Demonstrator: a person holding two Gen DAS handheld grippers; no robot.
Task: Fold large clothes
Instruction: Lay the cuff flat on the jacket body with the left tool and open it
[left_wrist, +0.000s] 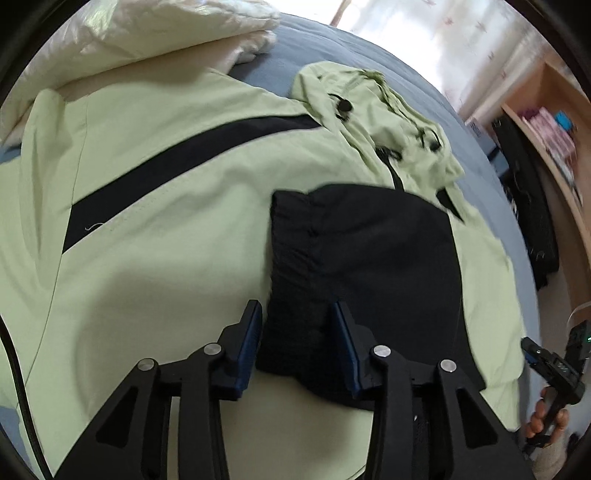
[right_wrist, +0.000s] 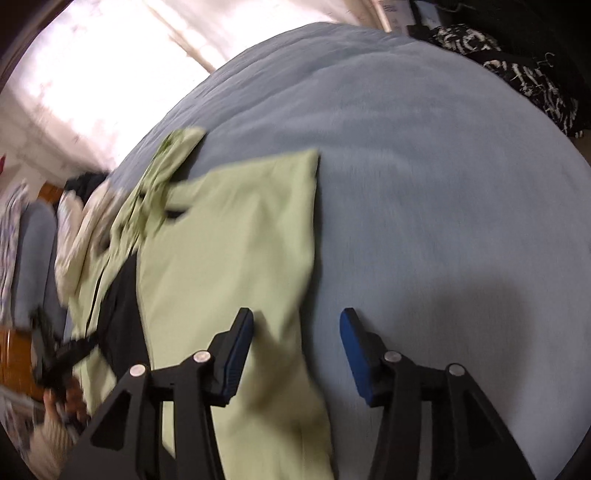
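Observation:
A light green jacket (left_wrist: 166, 192) with a black diagonal stripe lies spread on the blue bed cover (right_wrist: 424, 184). Its crumpled hood (left_wrist: 373, 110) sits at the far end. A black sleeve end (left_wrist: 369, 251) is folded onto the jacket's body. My left gripper (left_wrist: 297, 328) is open just above it, and the black fabric lies between the fingers without being pinched. In the right wrist view my right gripper (right_wrist: 297, 328) is open over the jacket's right edge (right_wrist: 280, 258), with nothing gripped. A hand (left_wrist: 546, 417) at the right edge holds the other gripper.
White bedding (left_wrist: 147, 40) is piled at the bed's far left. A wooden shelf (left_wrist: 546, 122) and dark hanging clothes (left_wrist: 528, 206) stand to the right of the bed. A black-and-white patterned cloth (right_wrist: 517, 74) lies beyond the bed. A bright curtained window (right_wrist: 92, 74) is behind.

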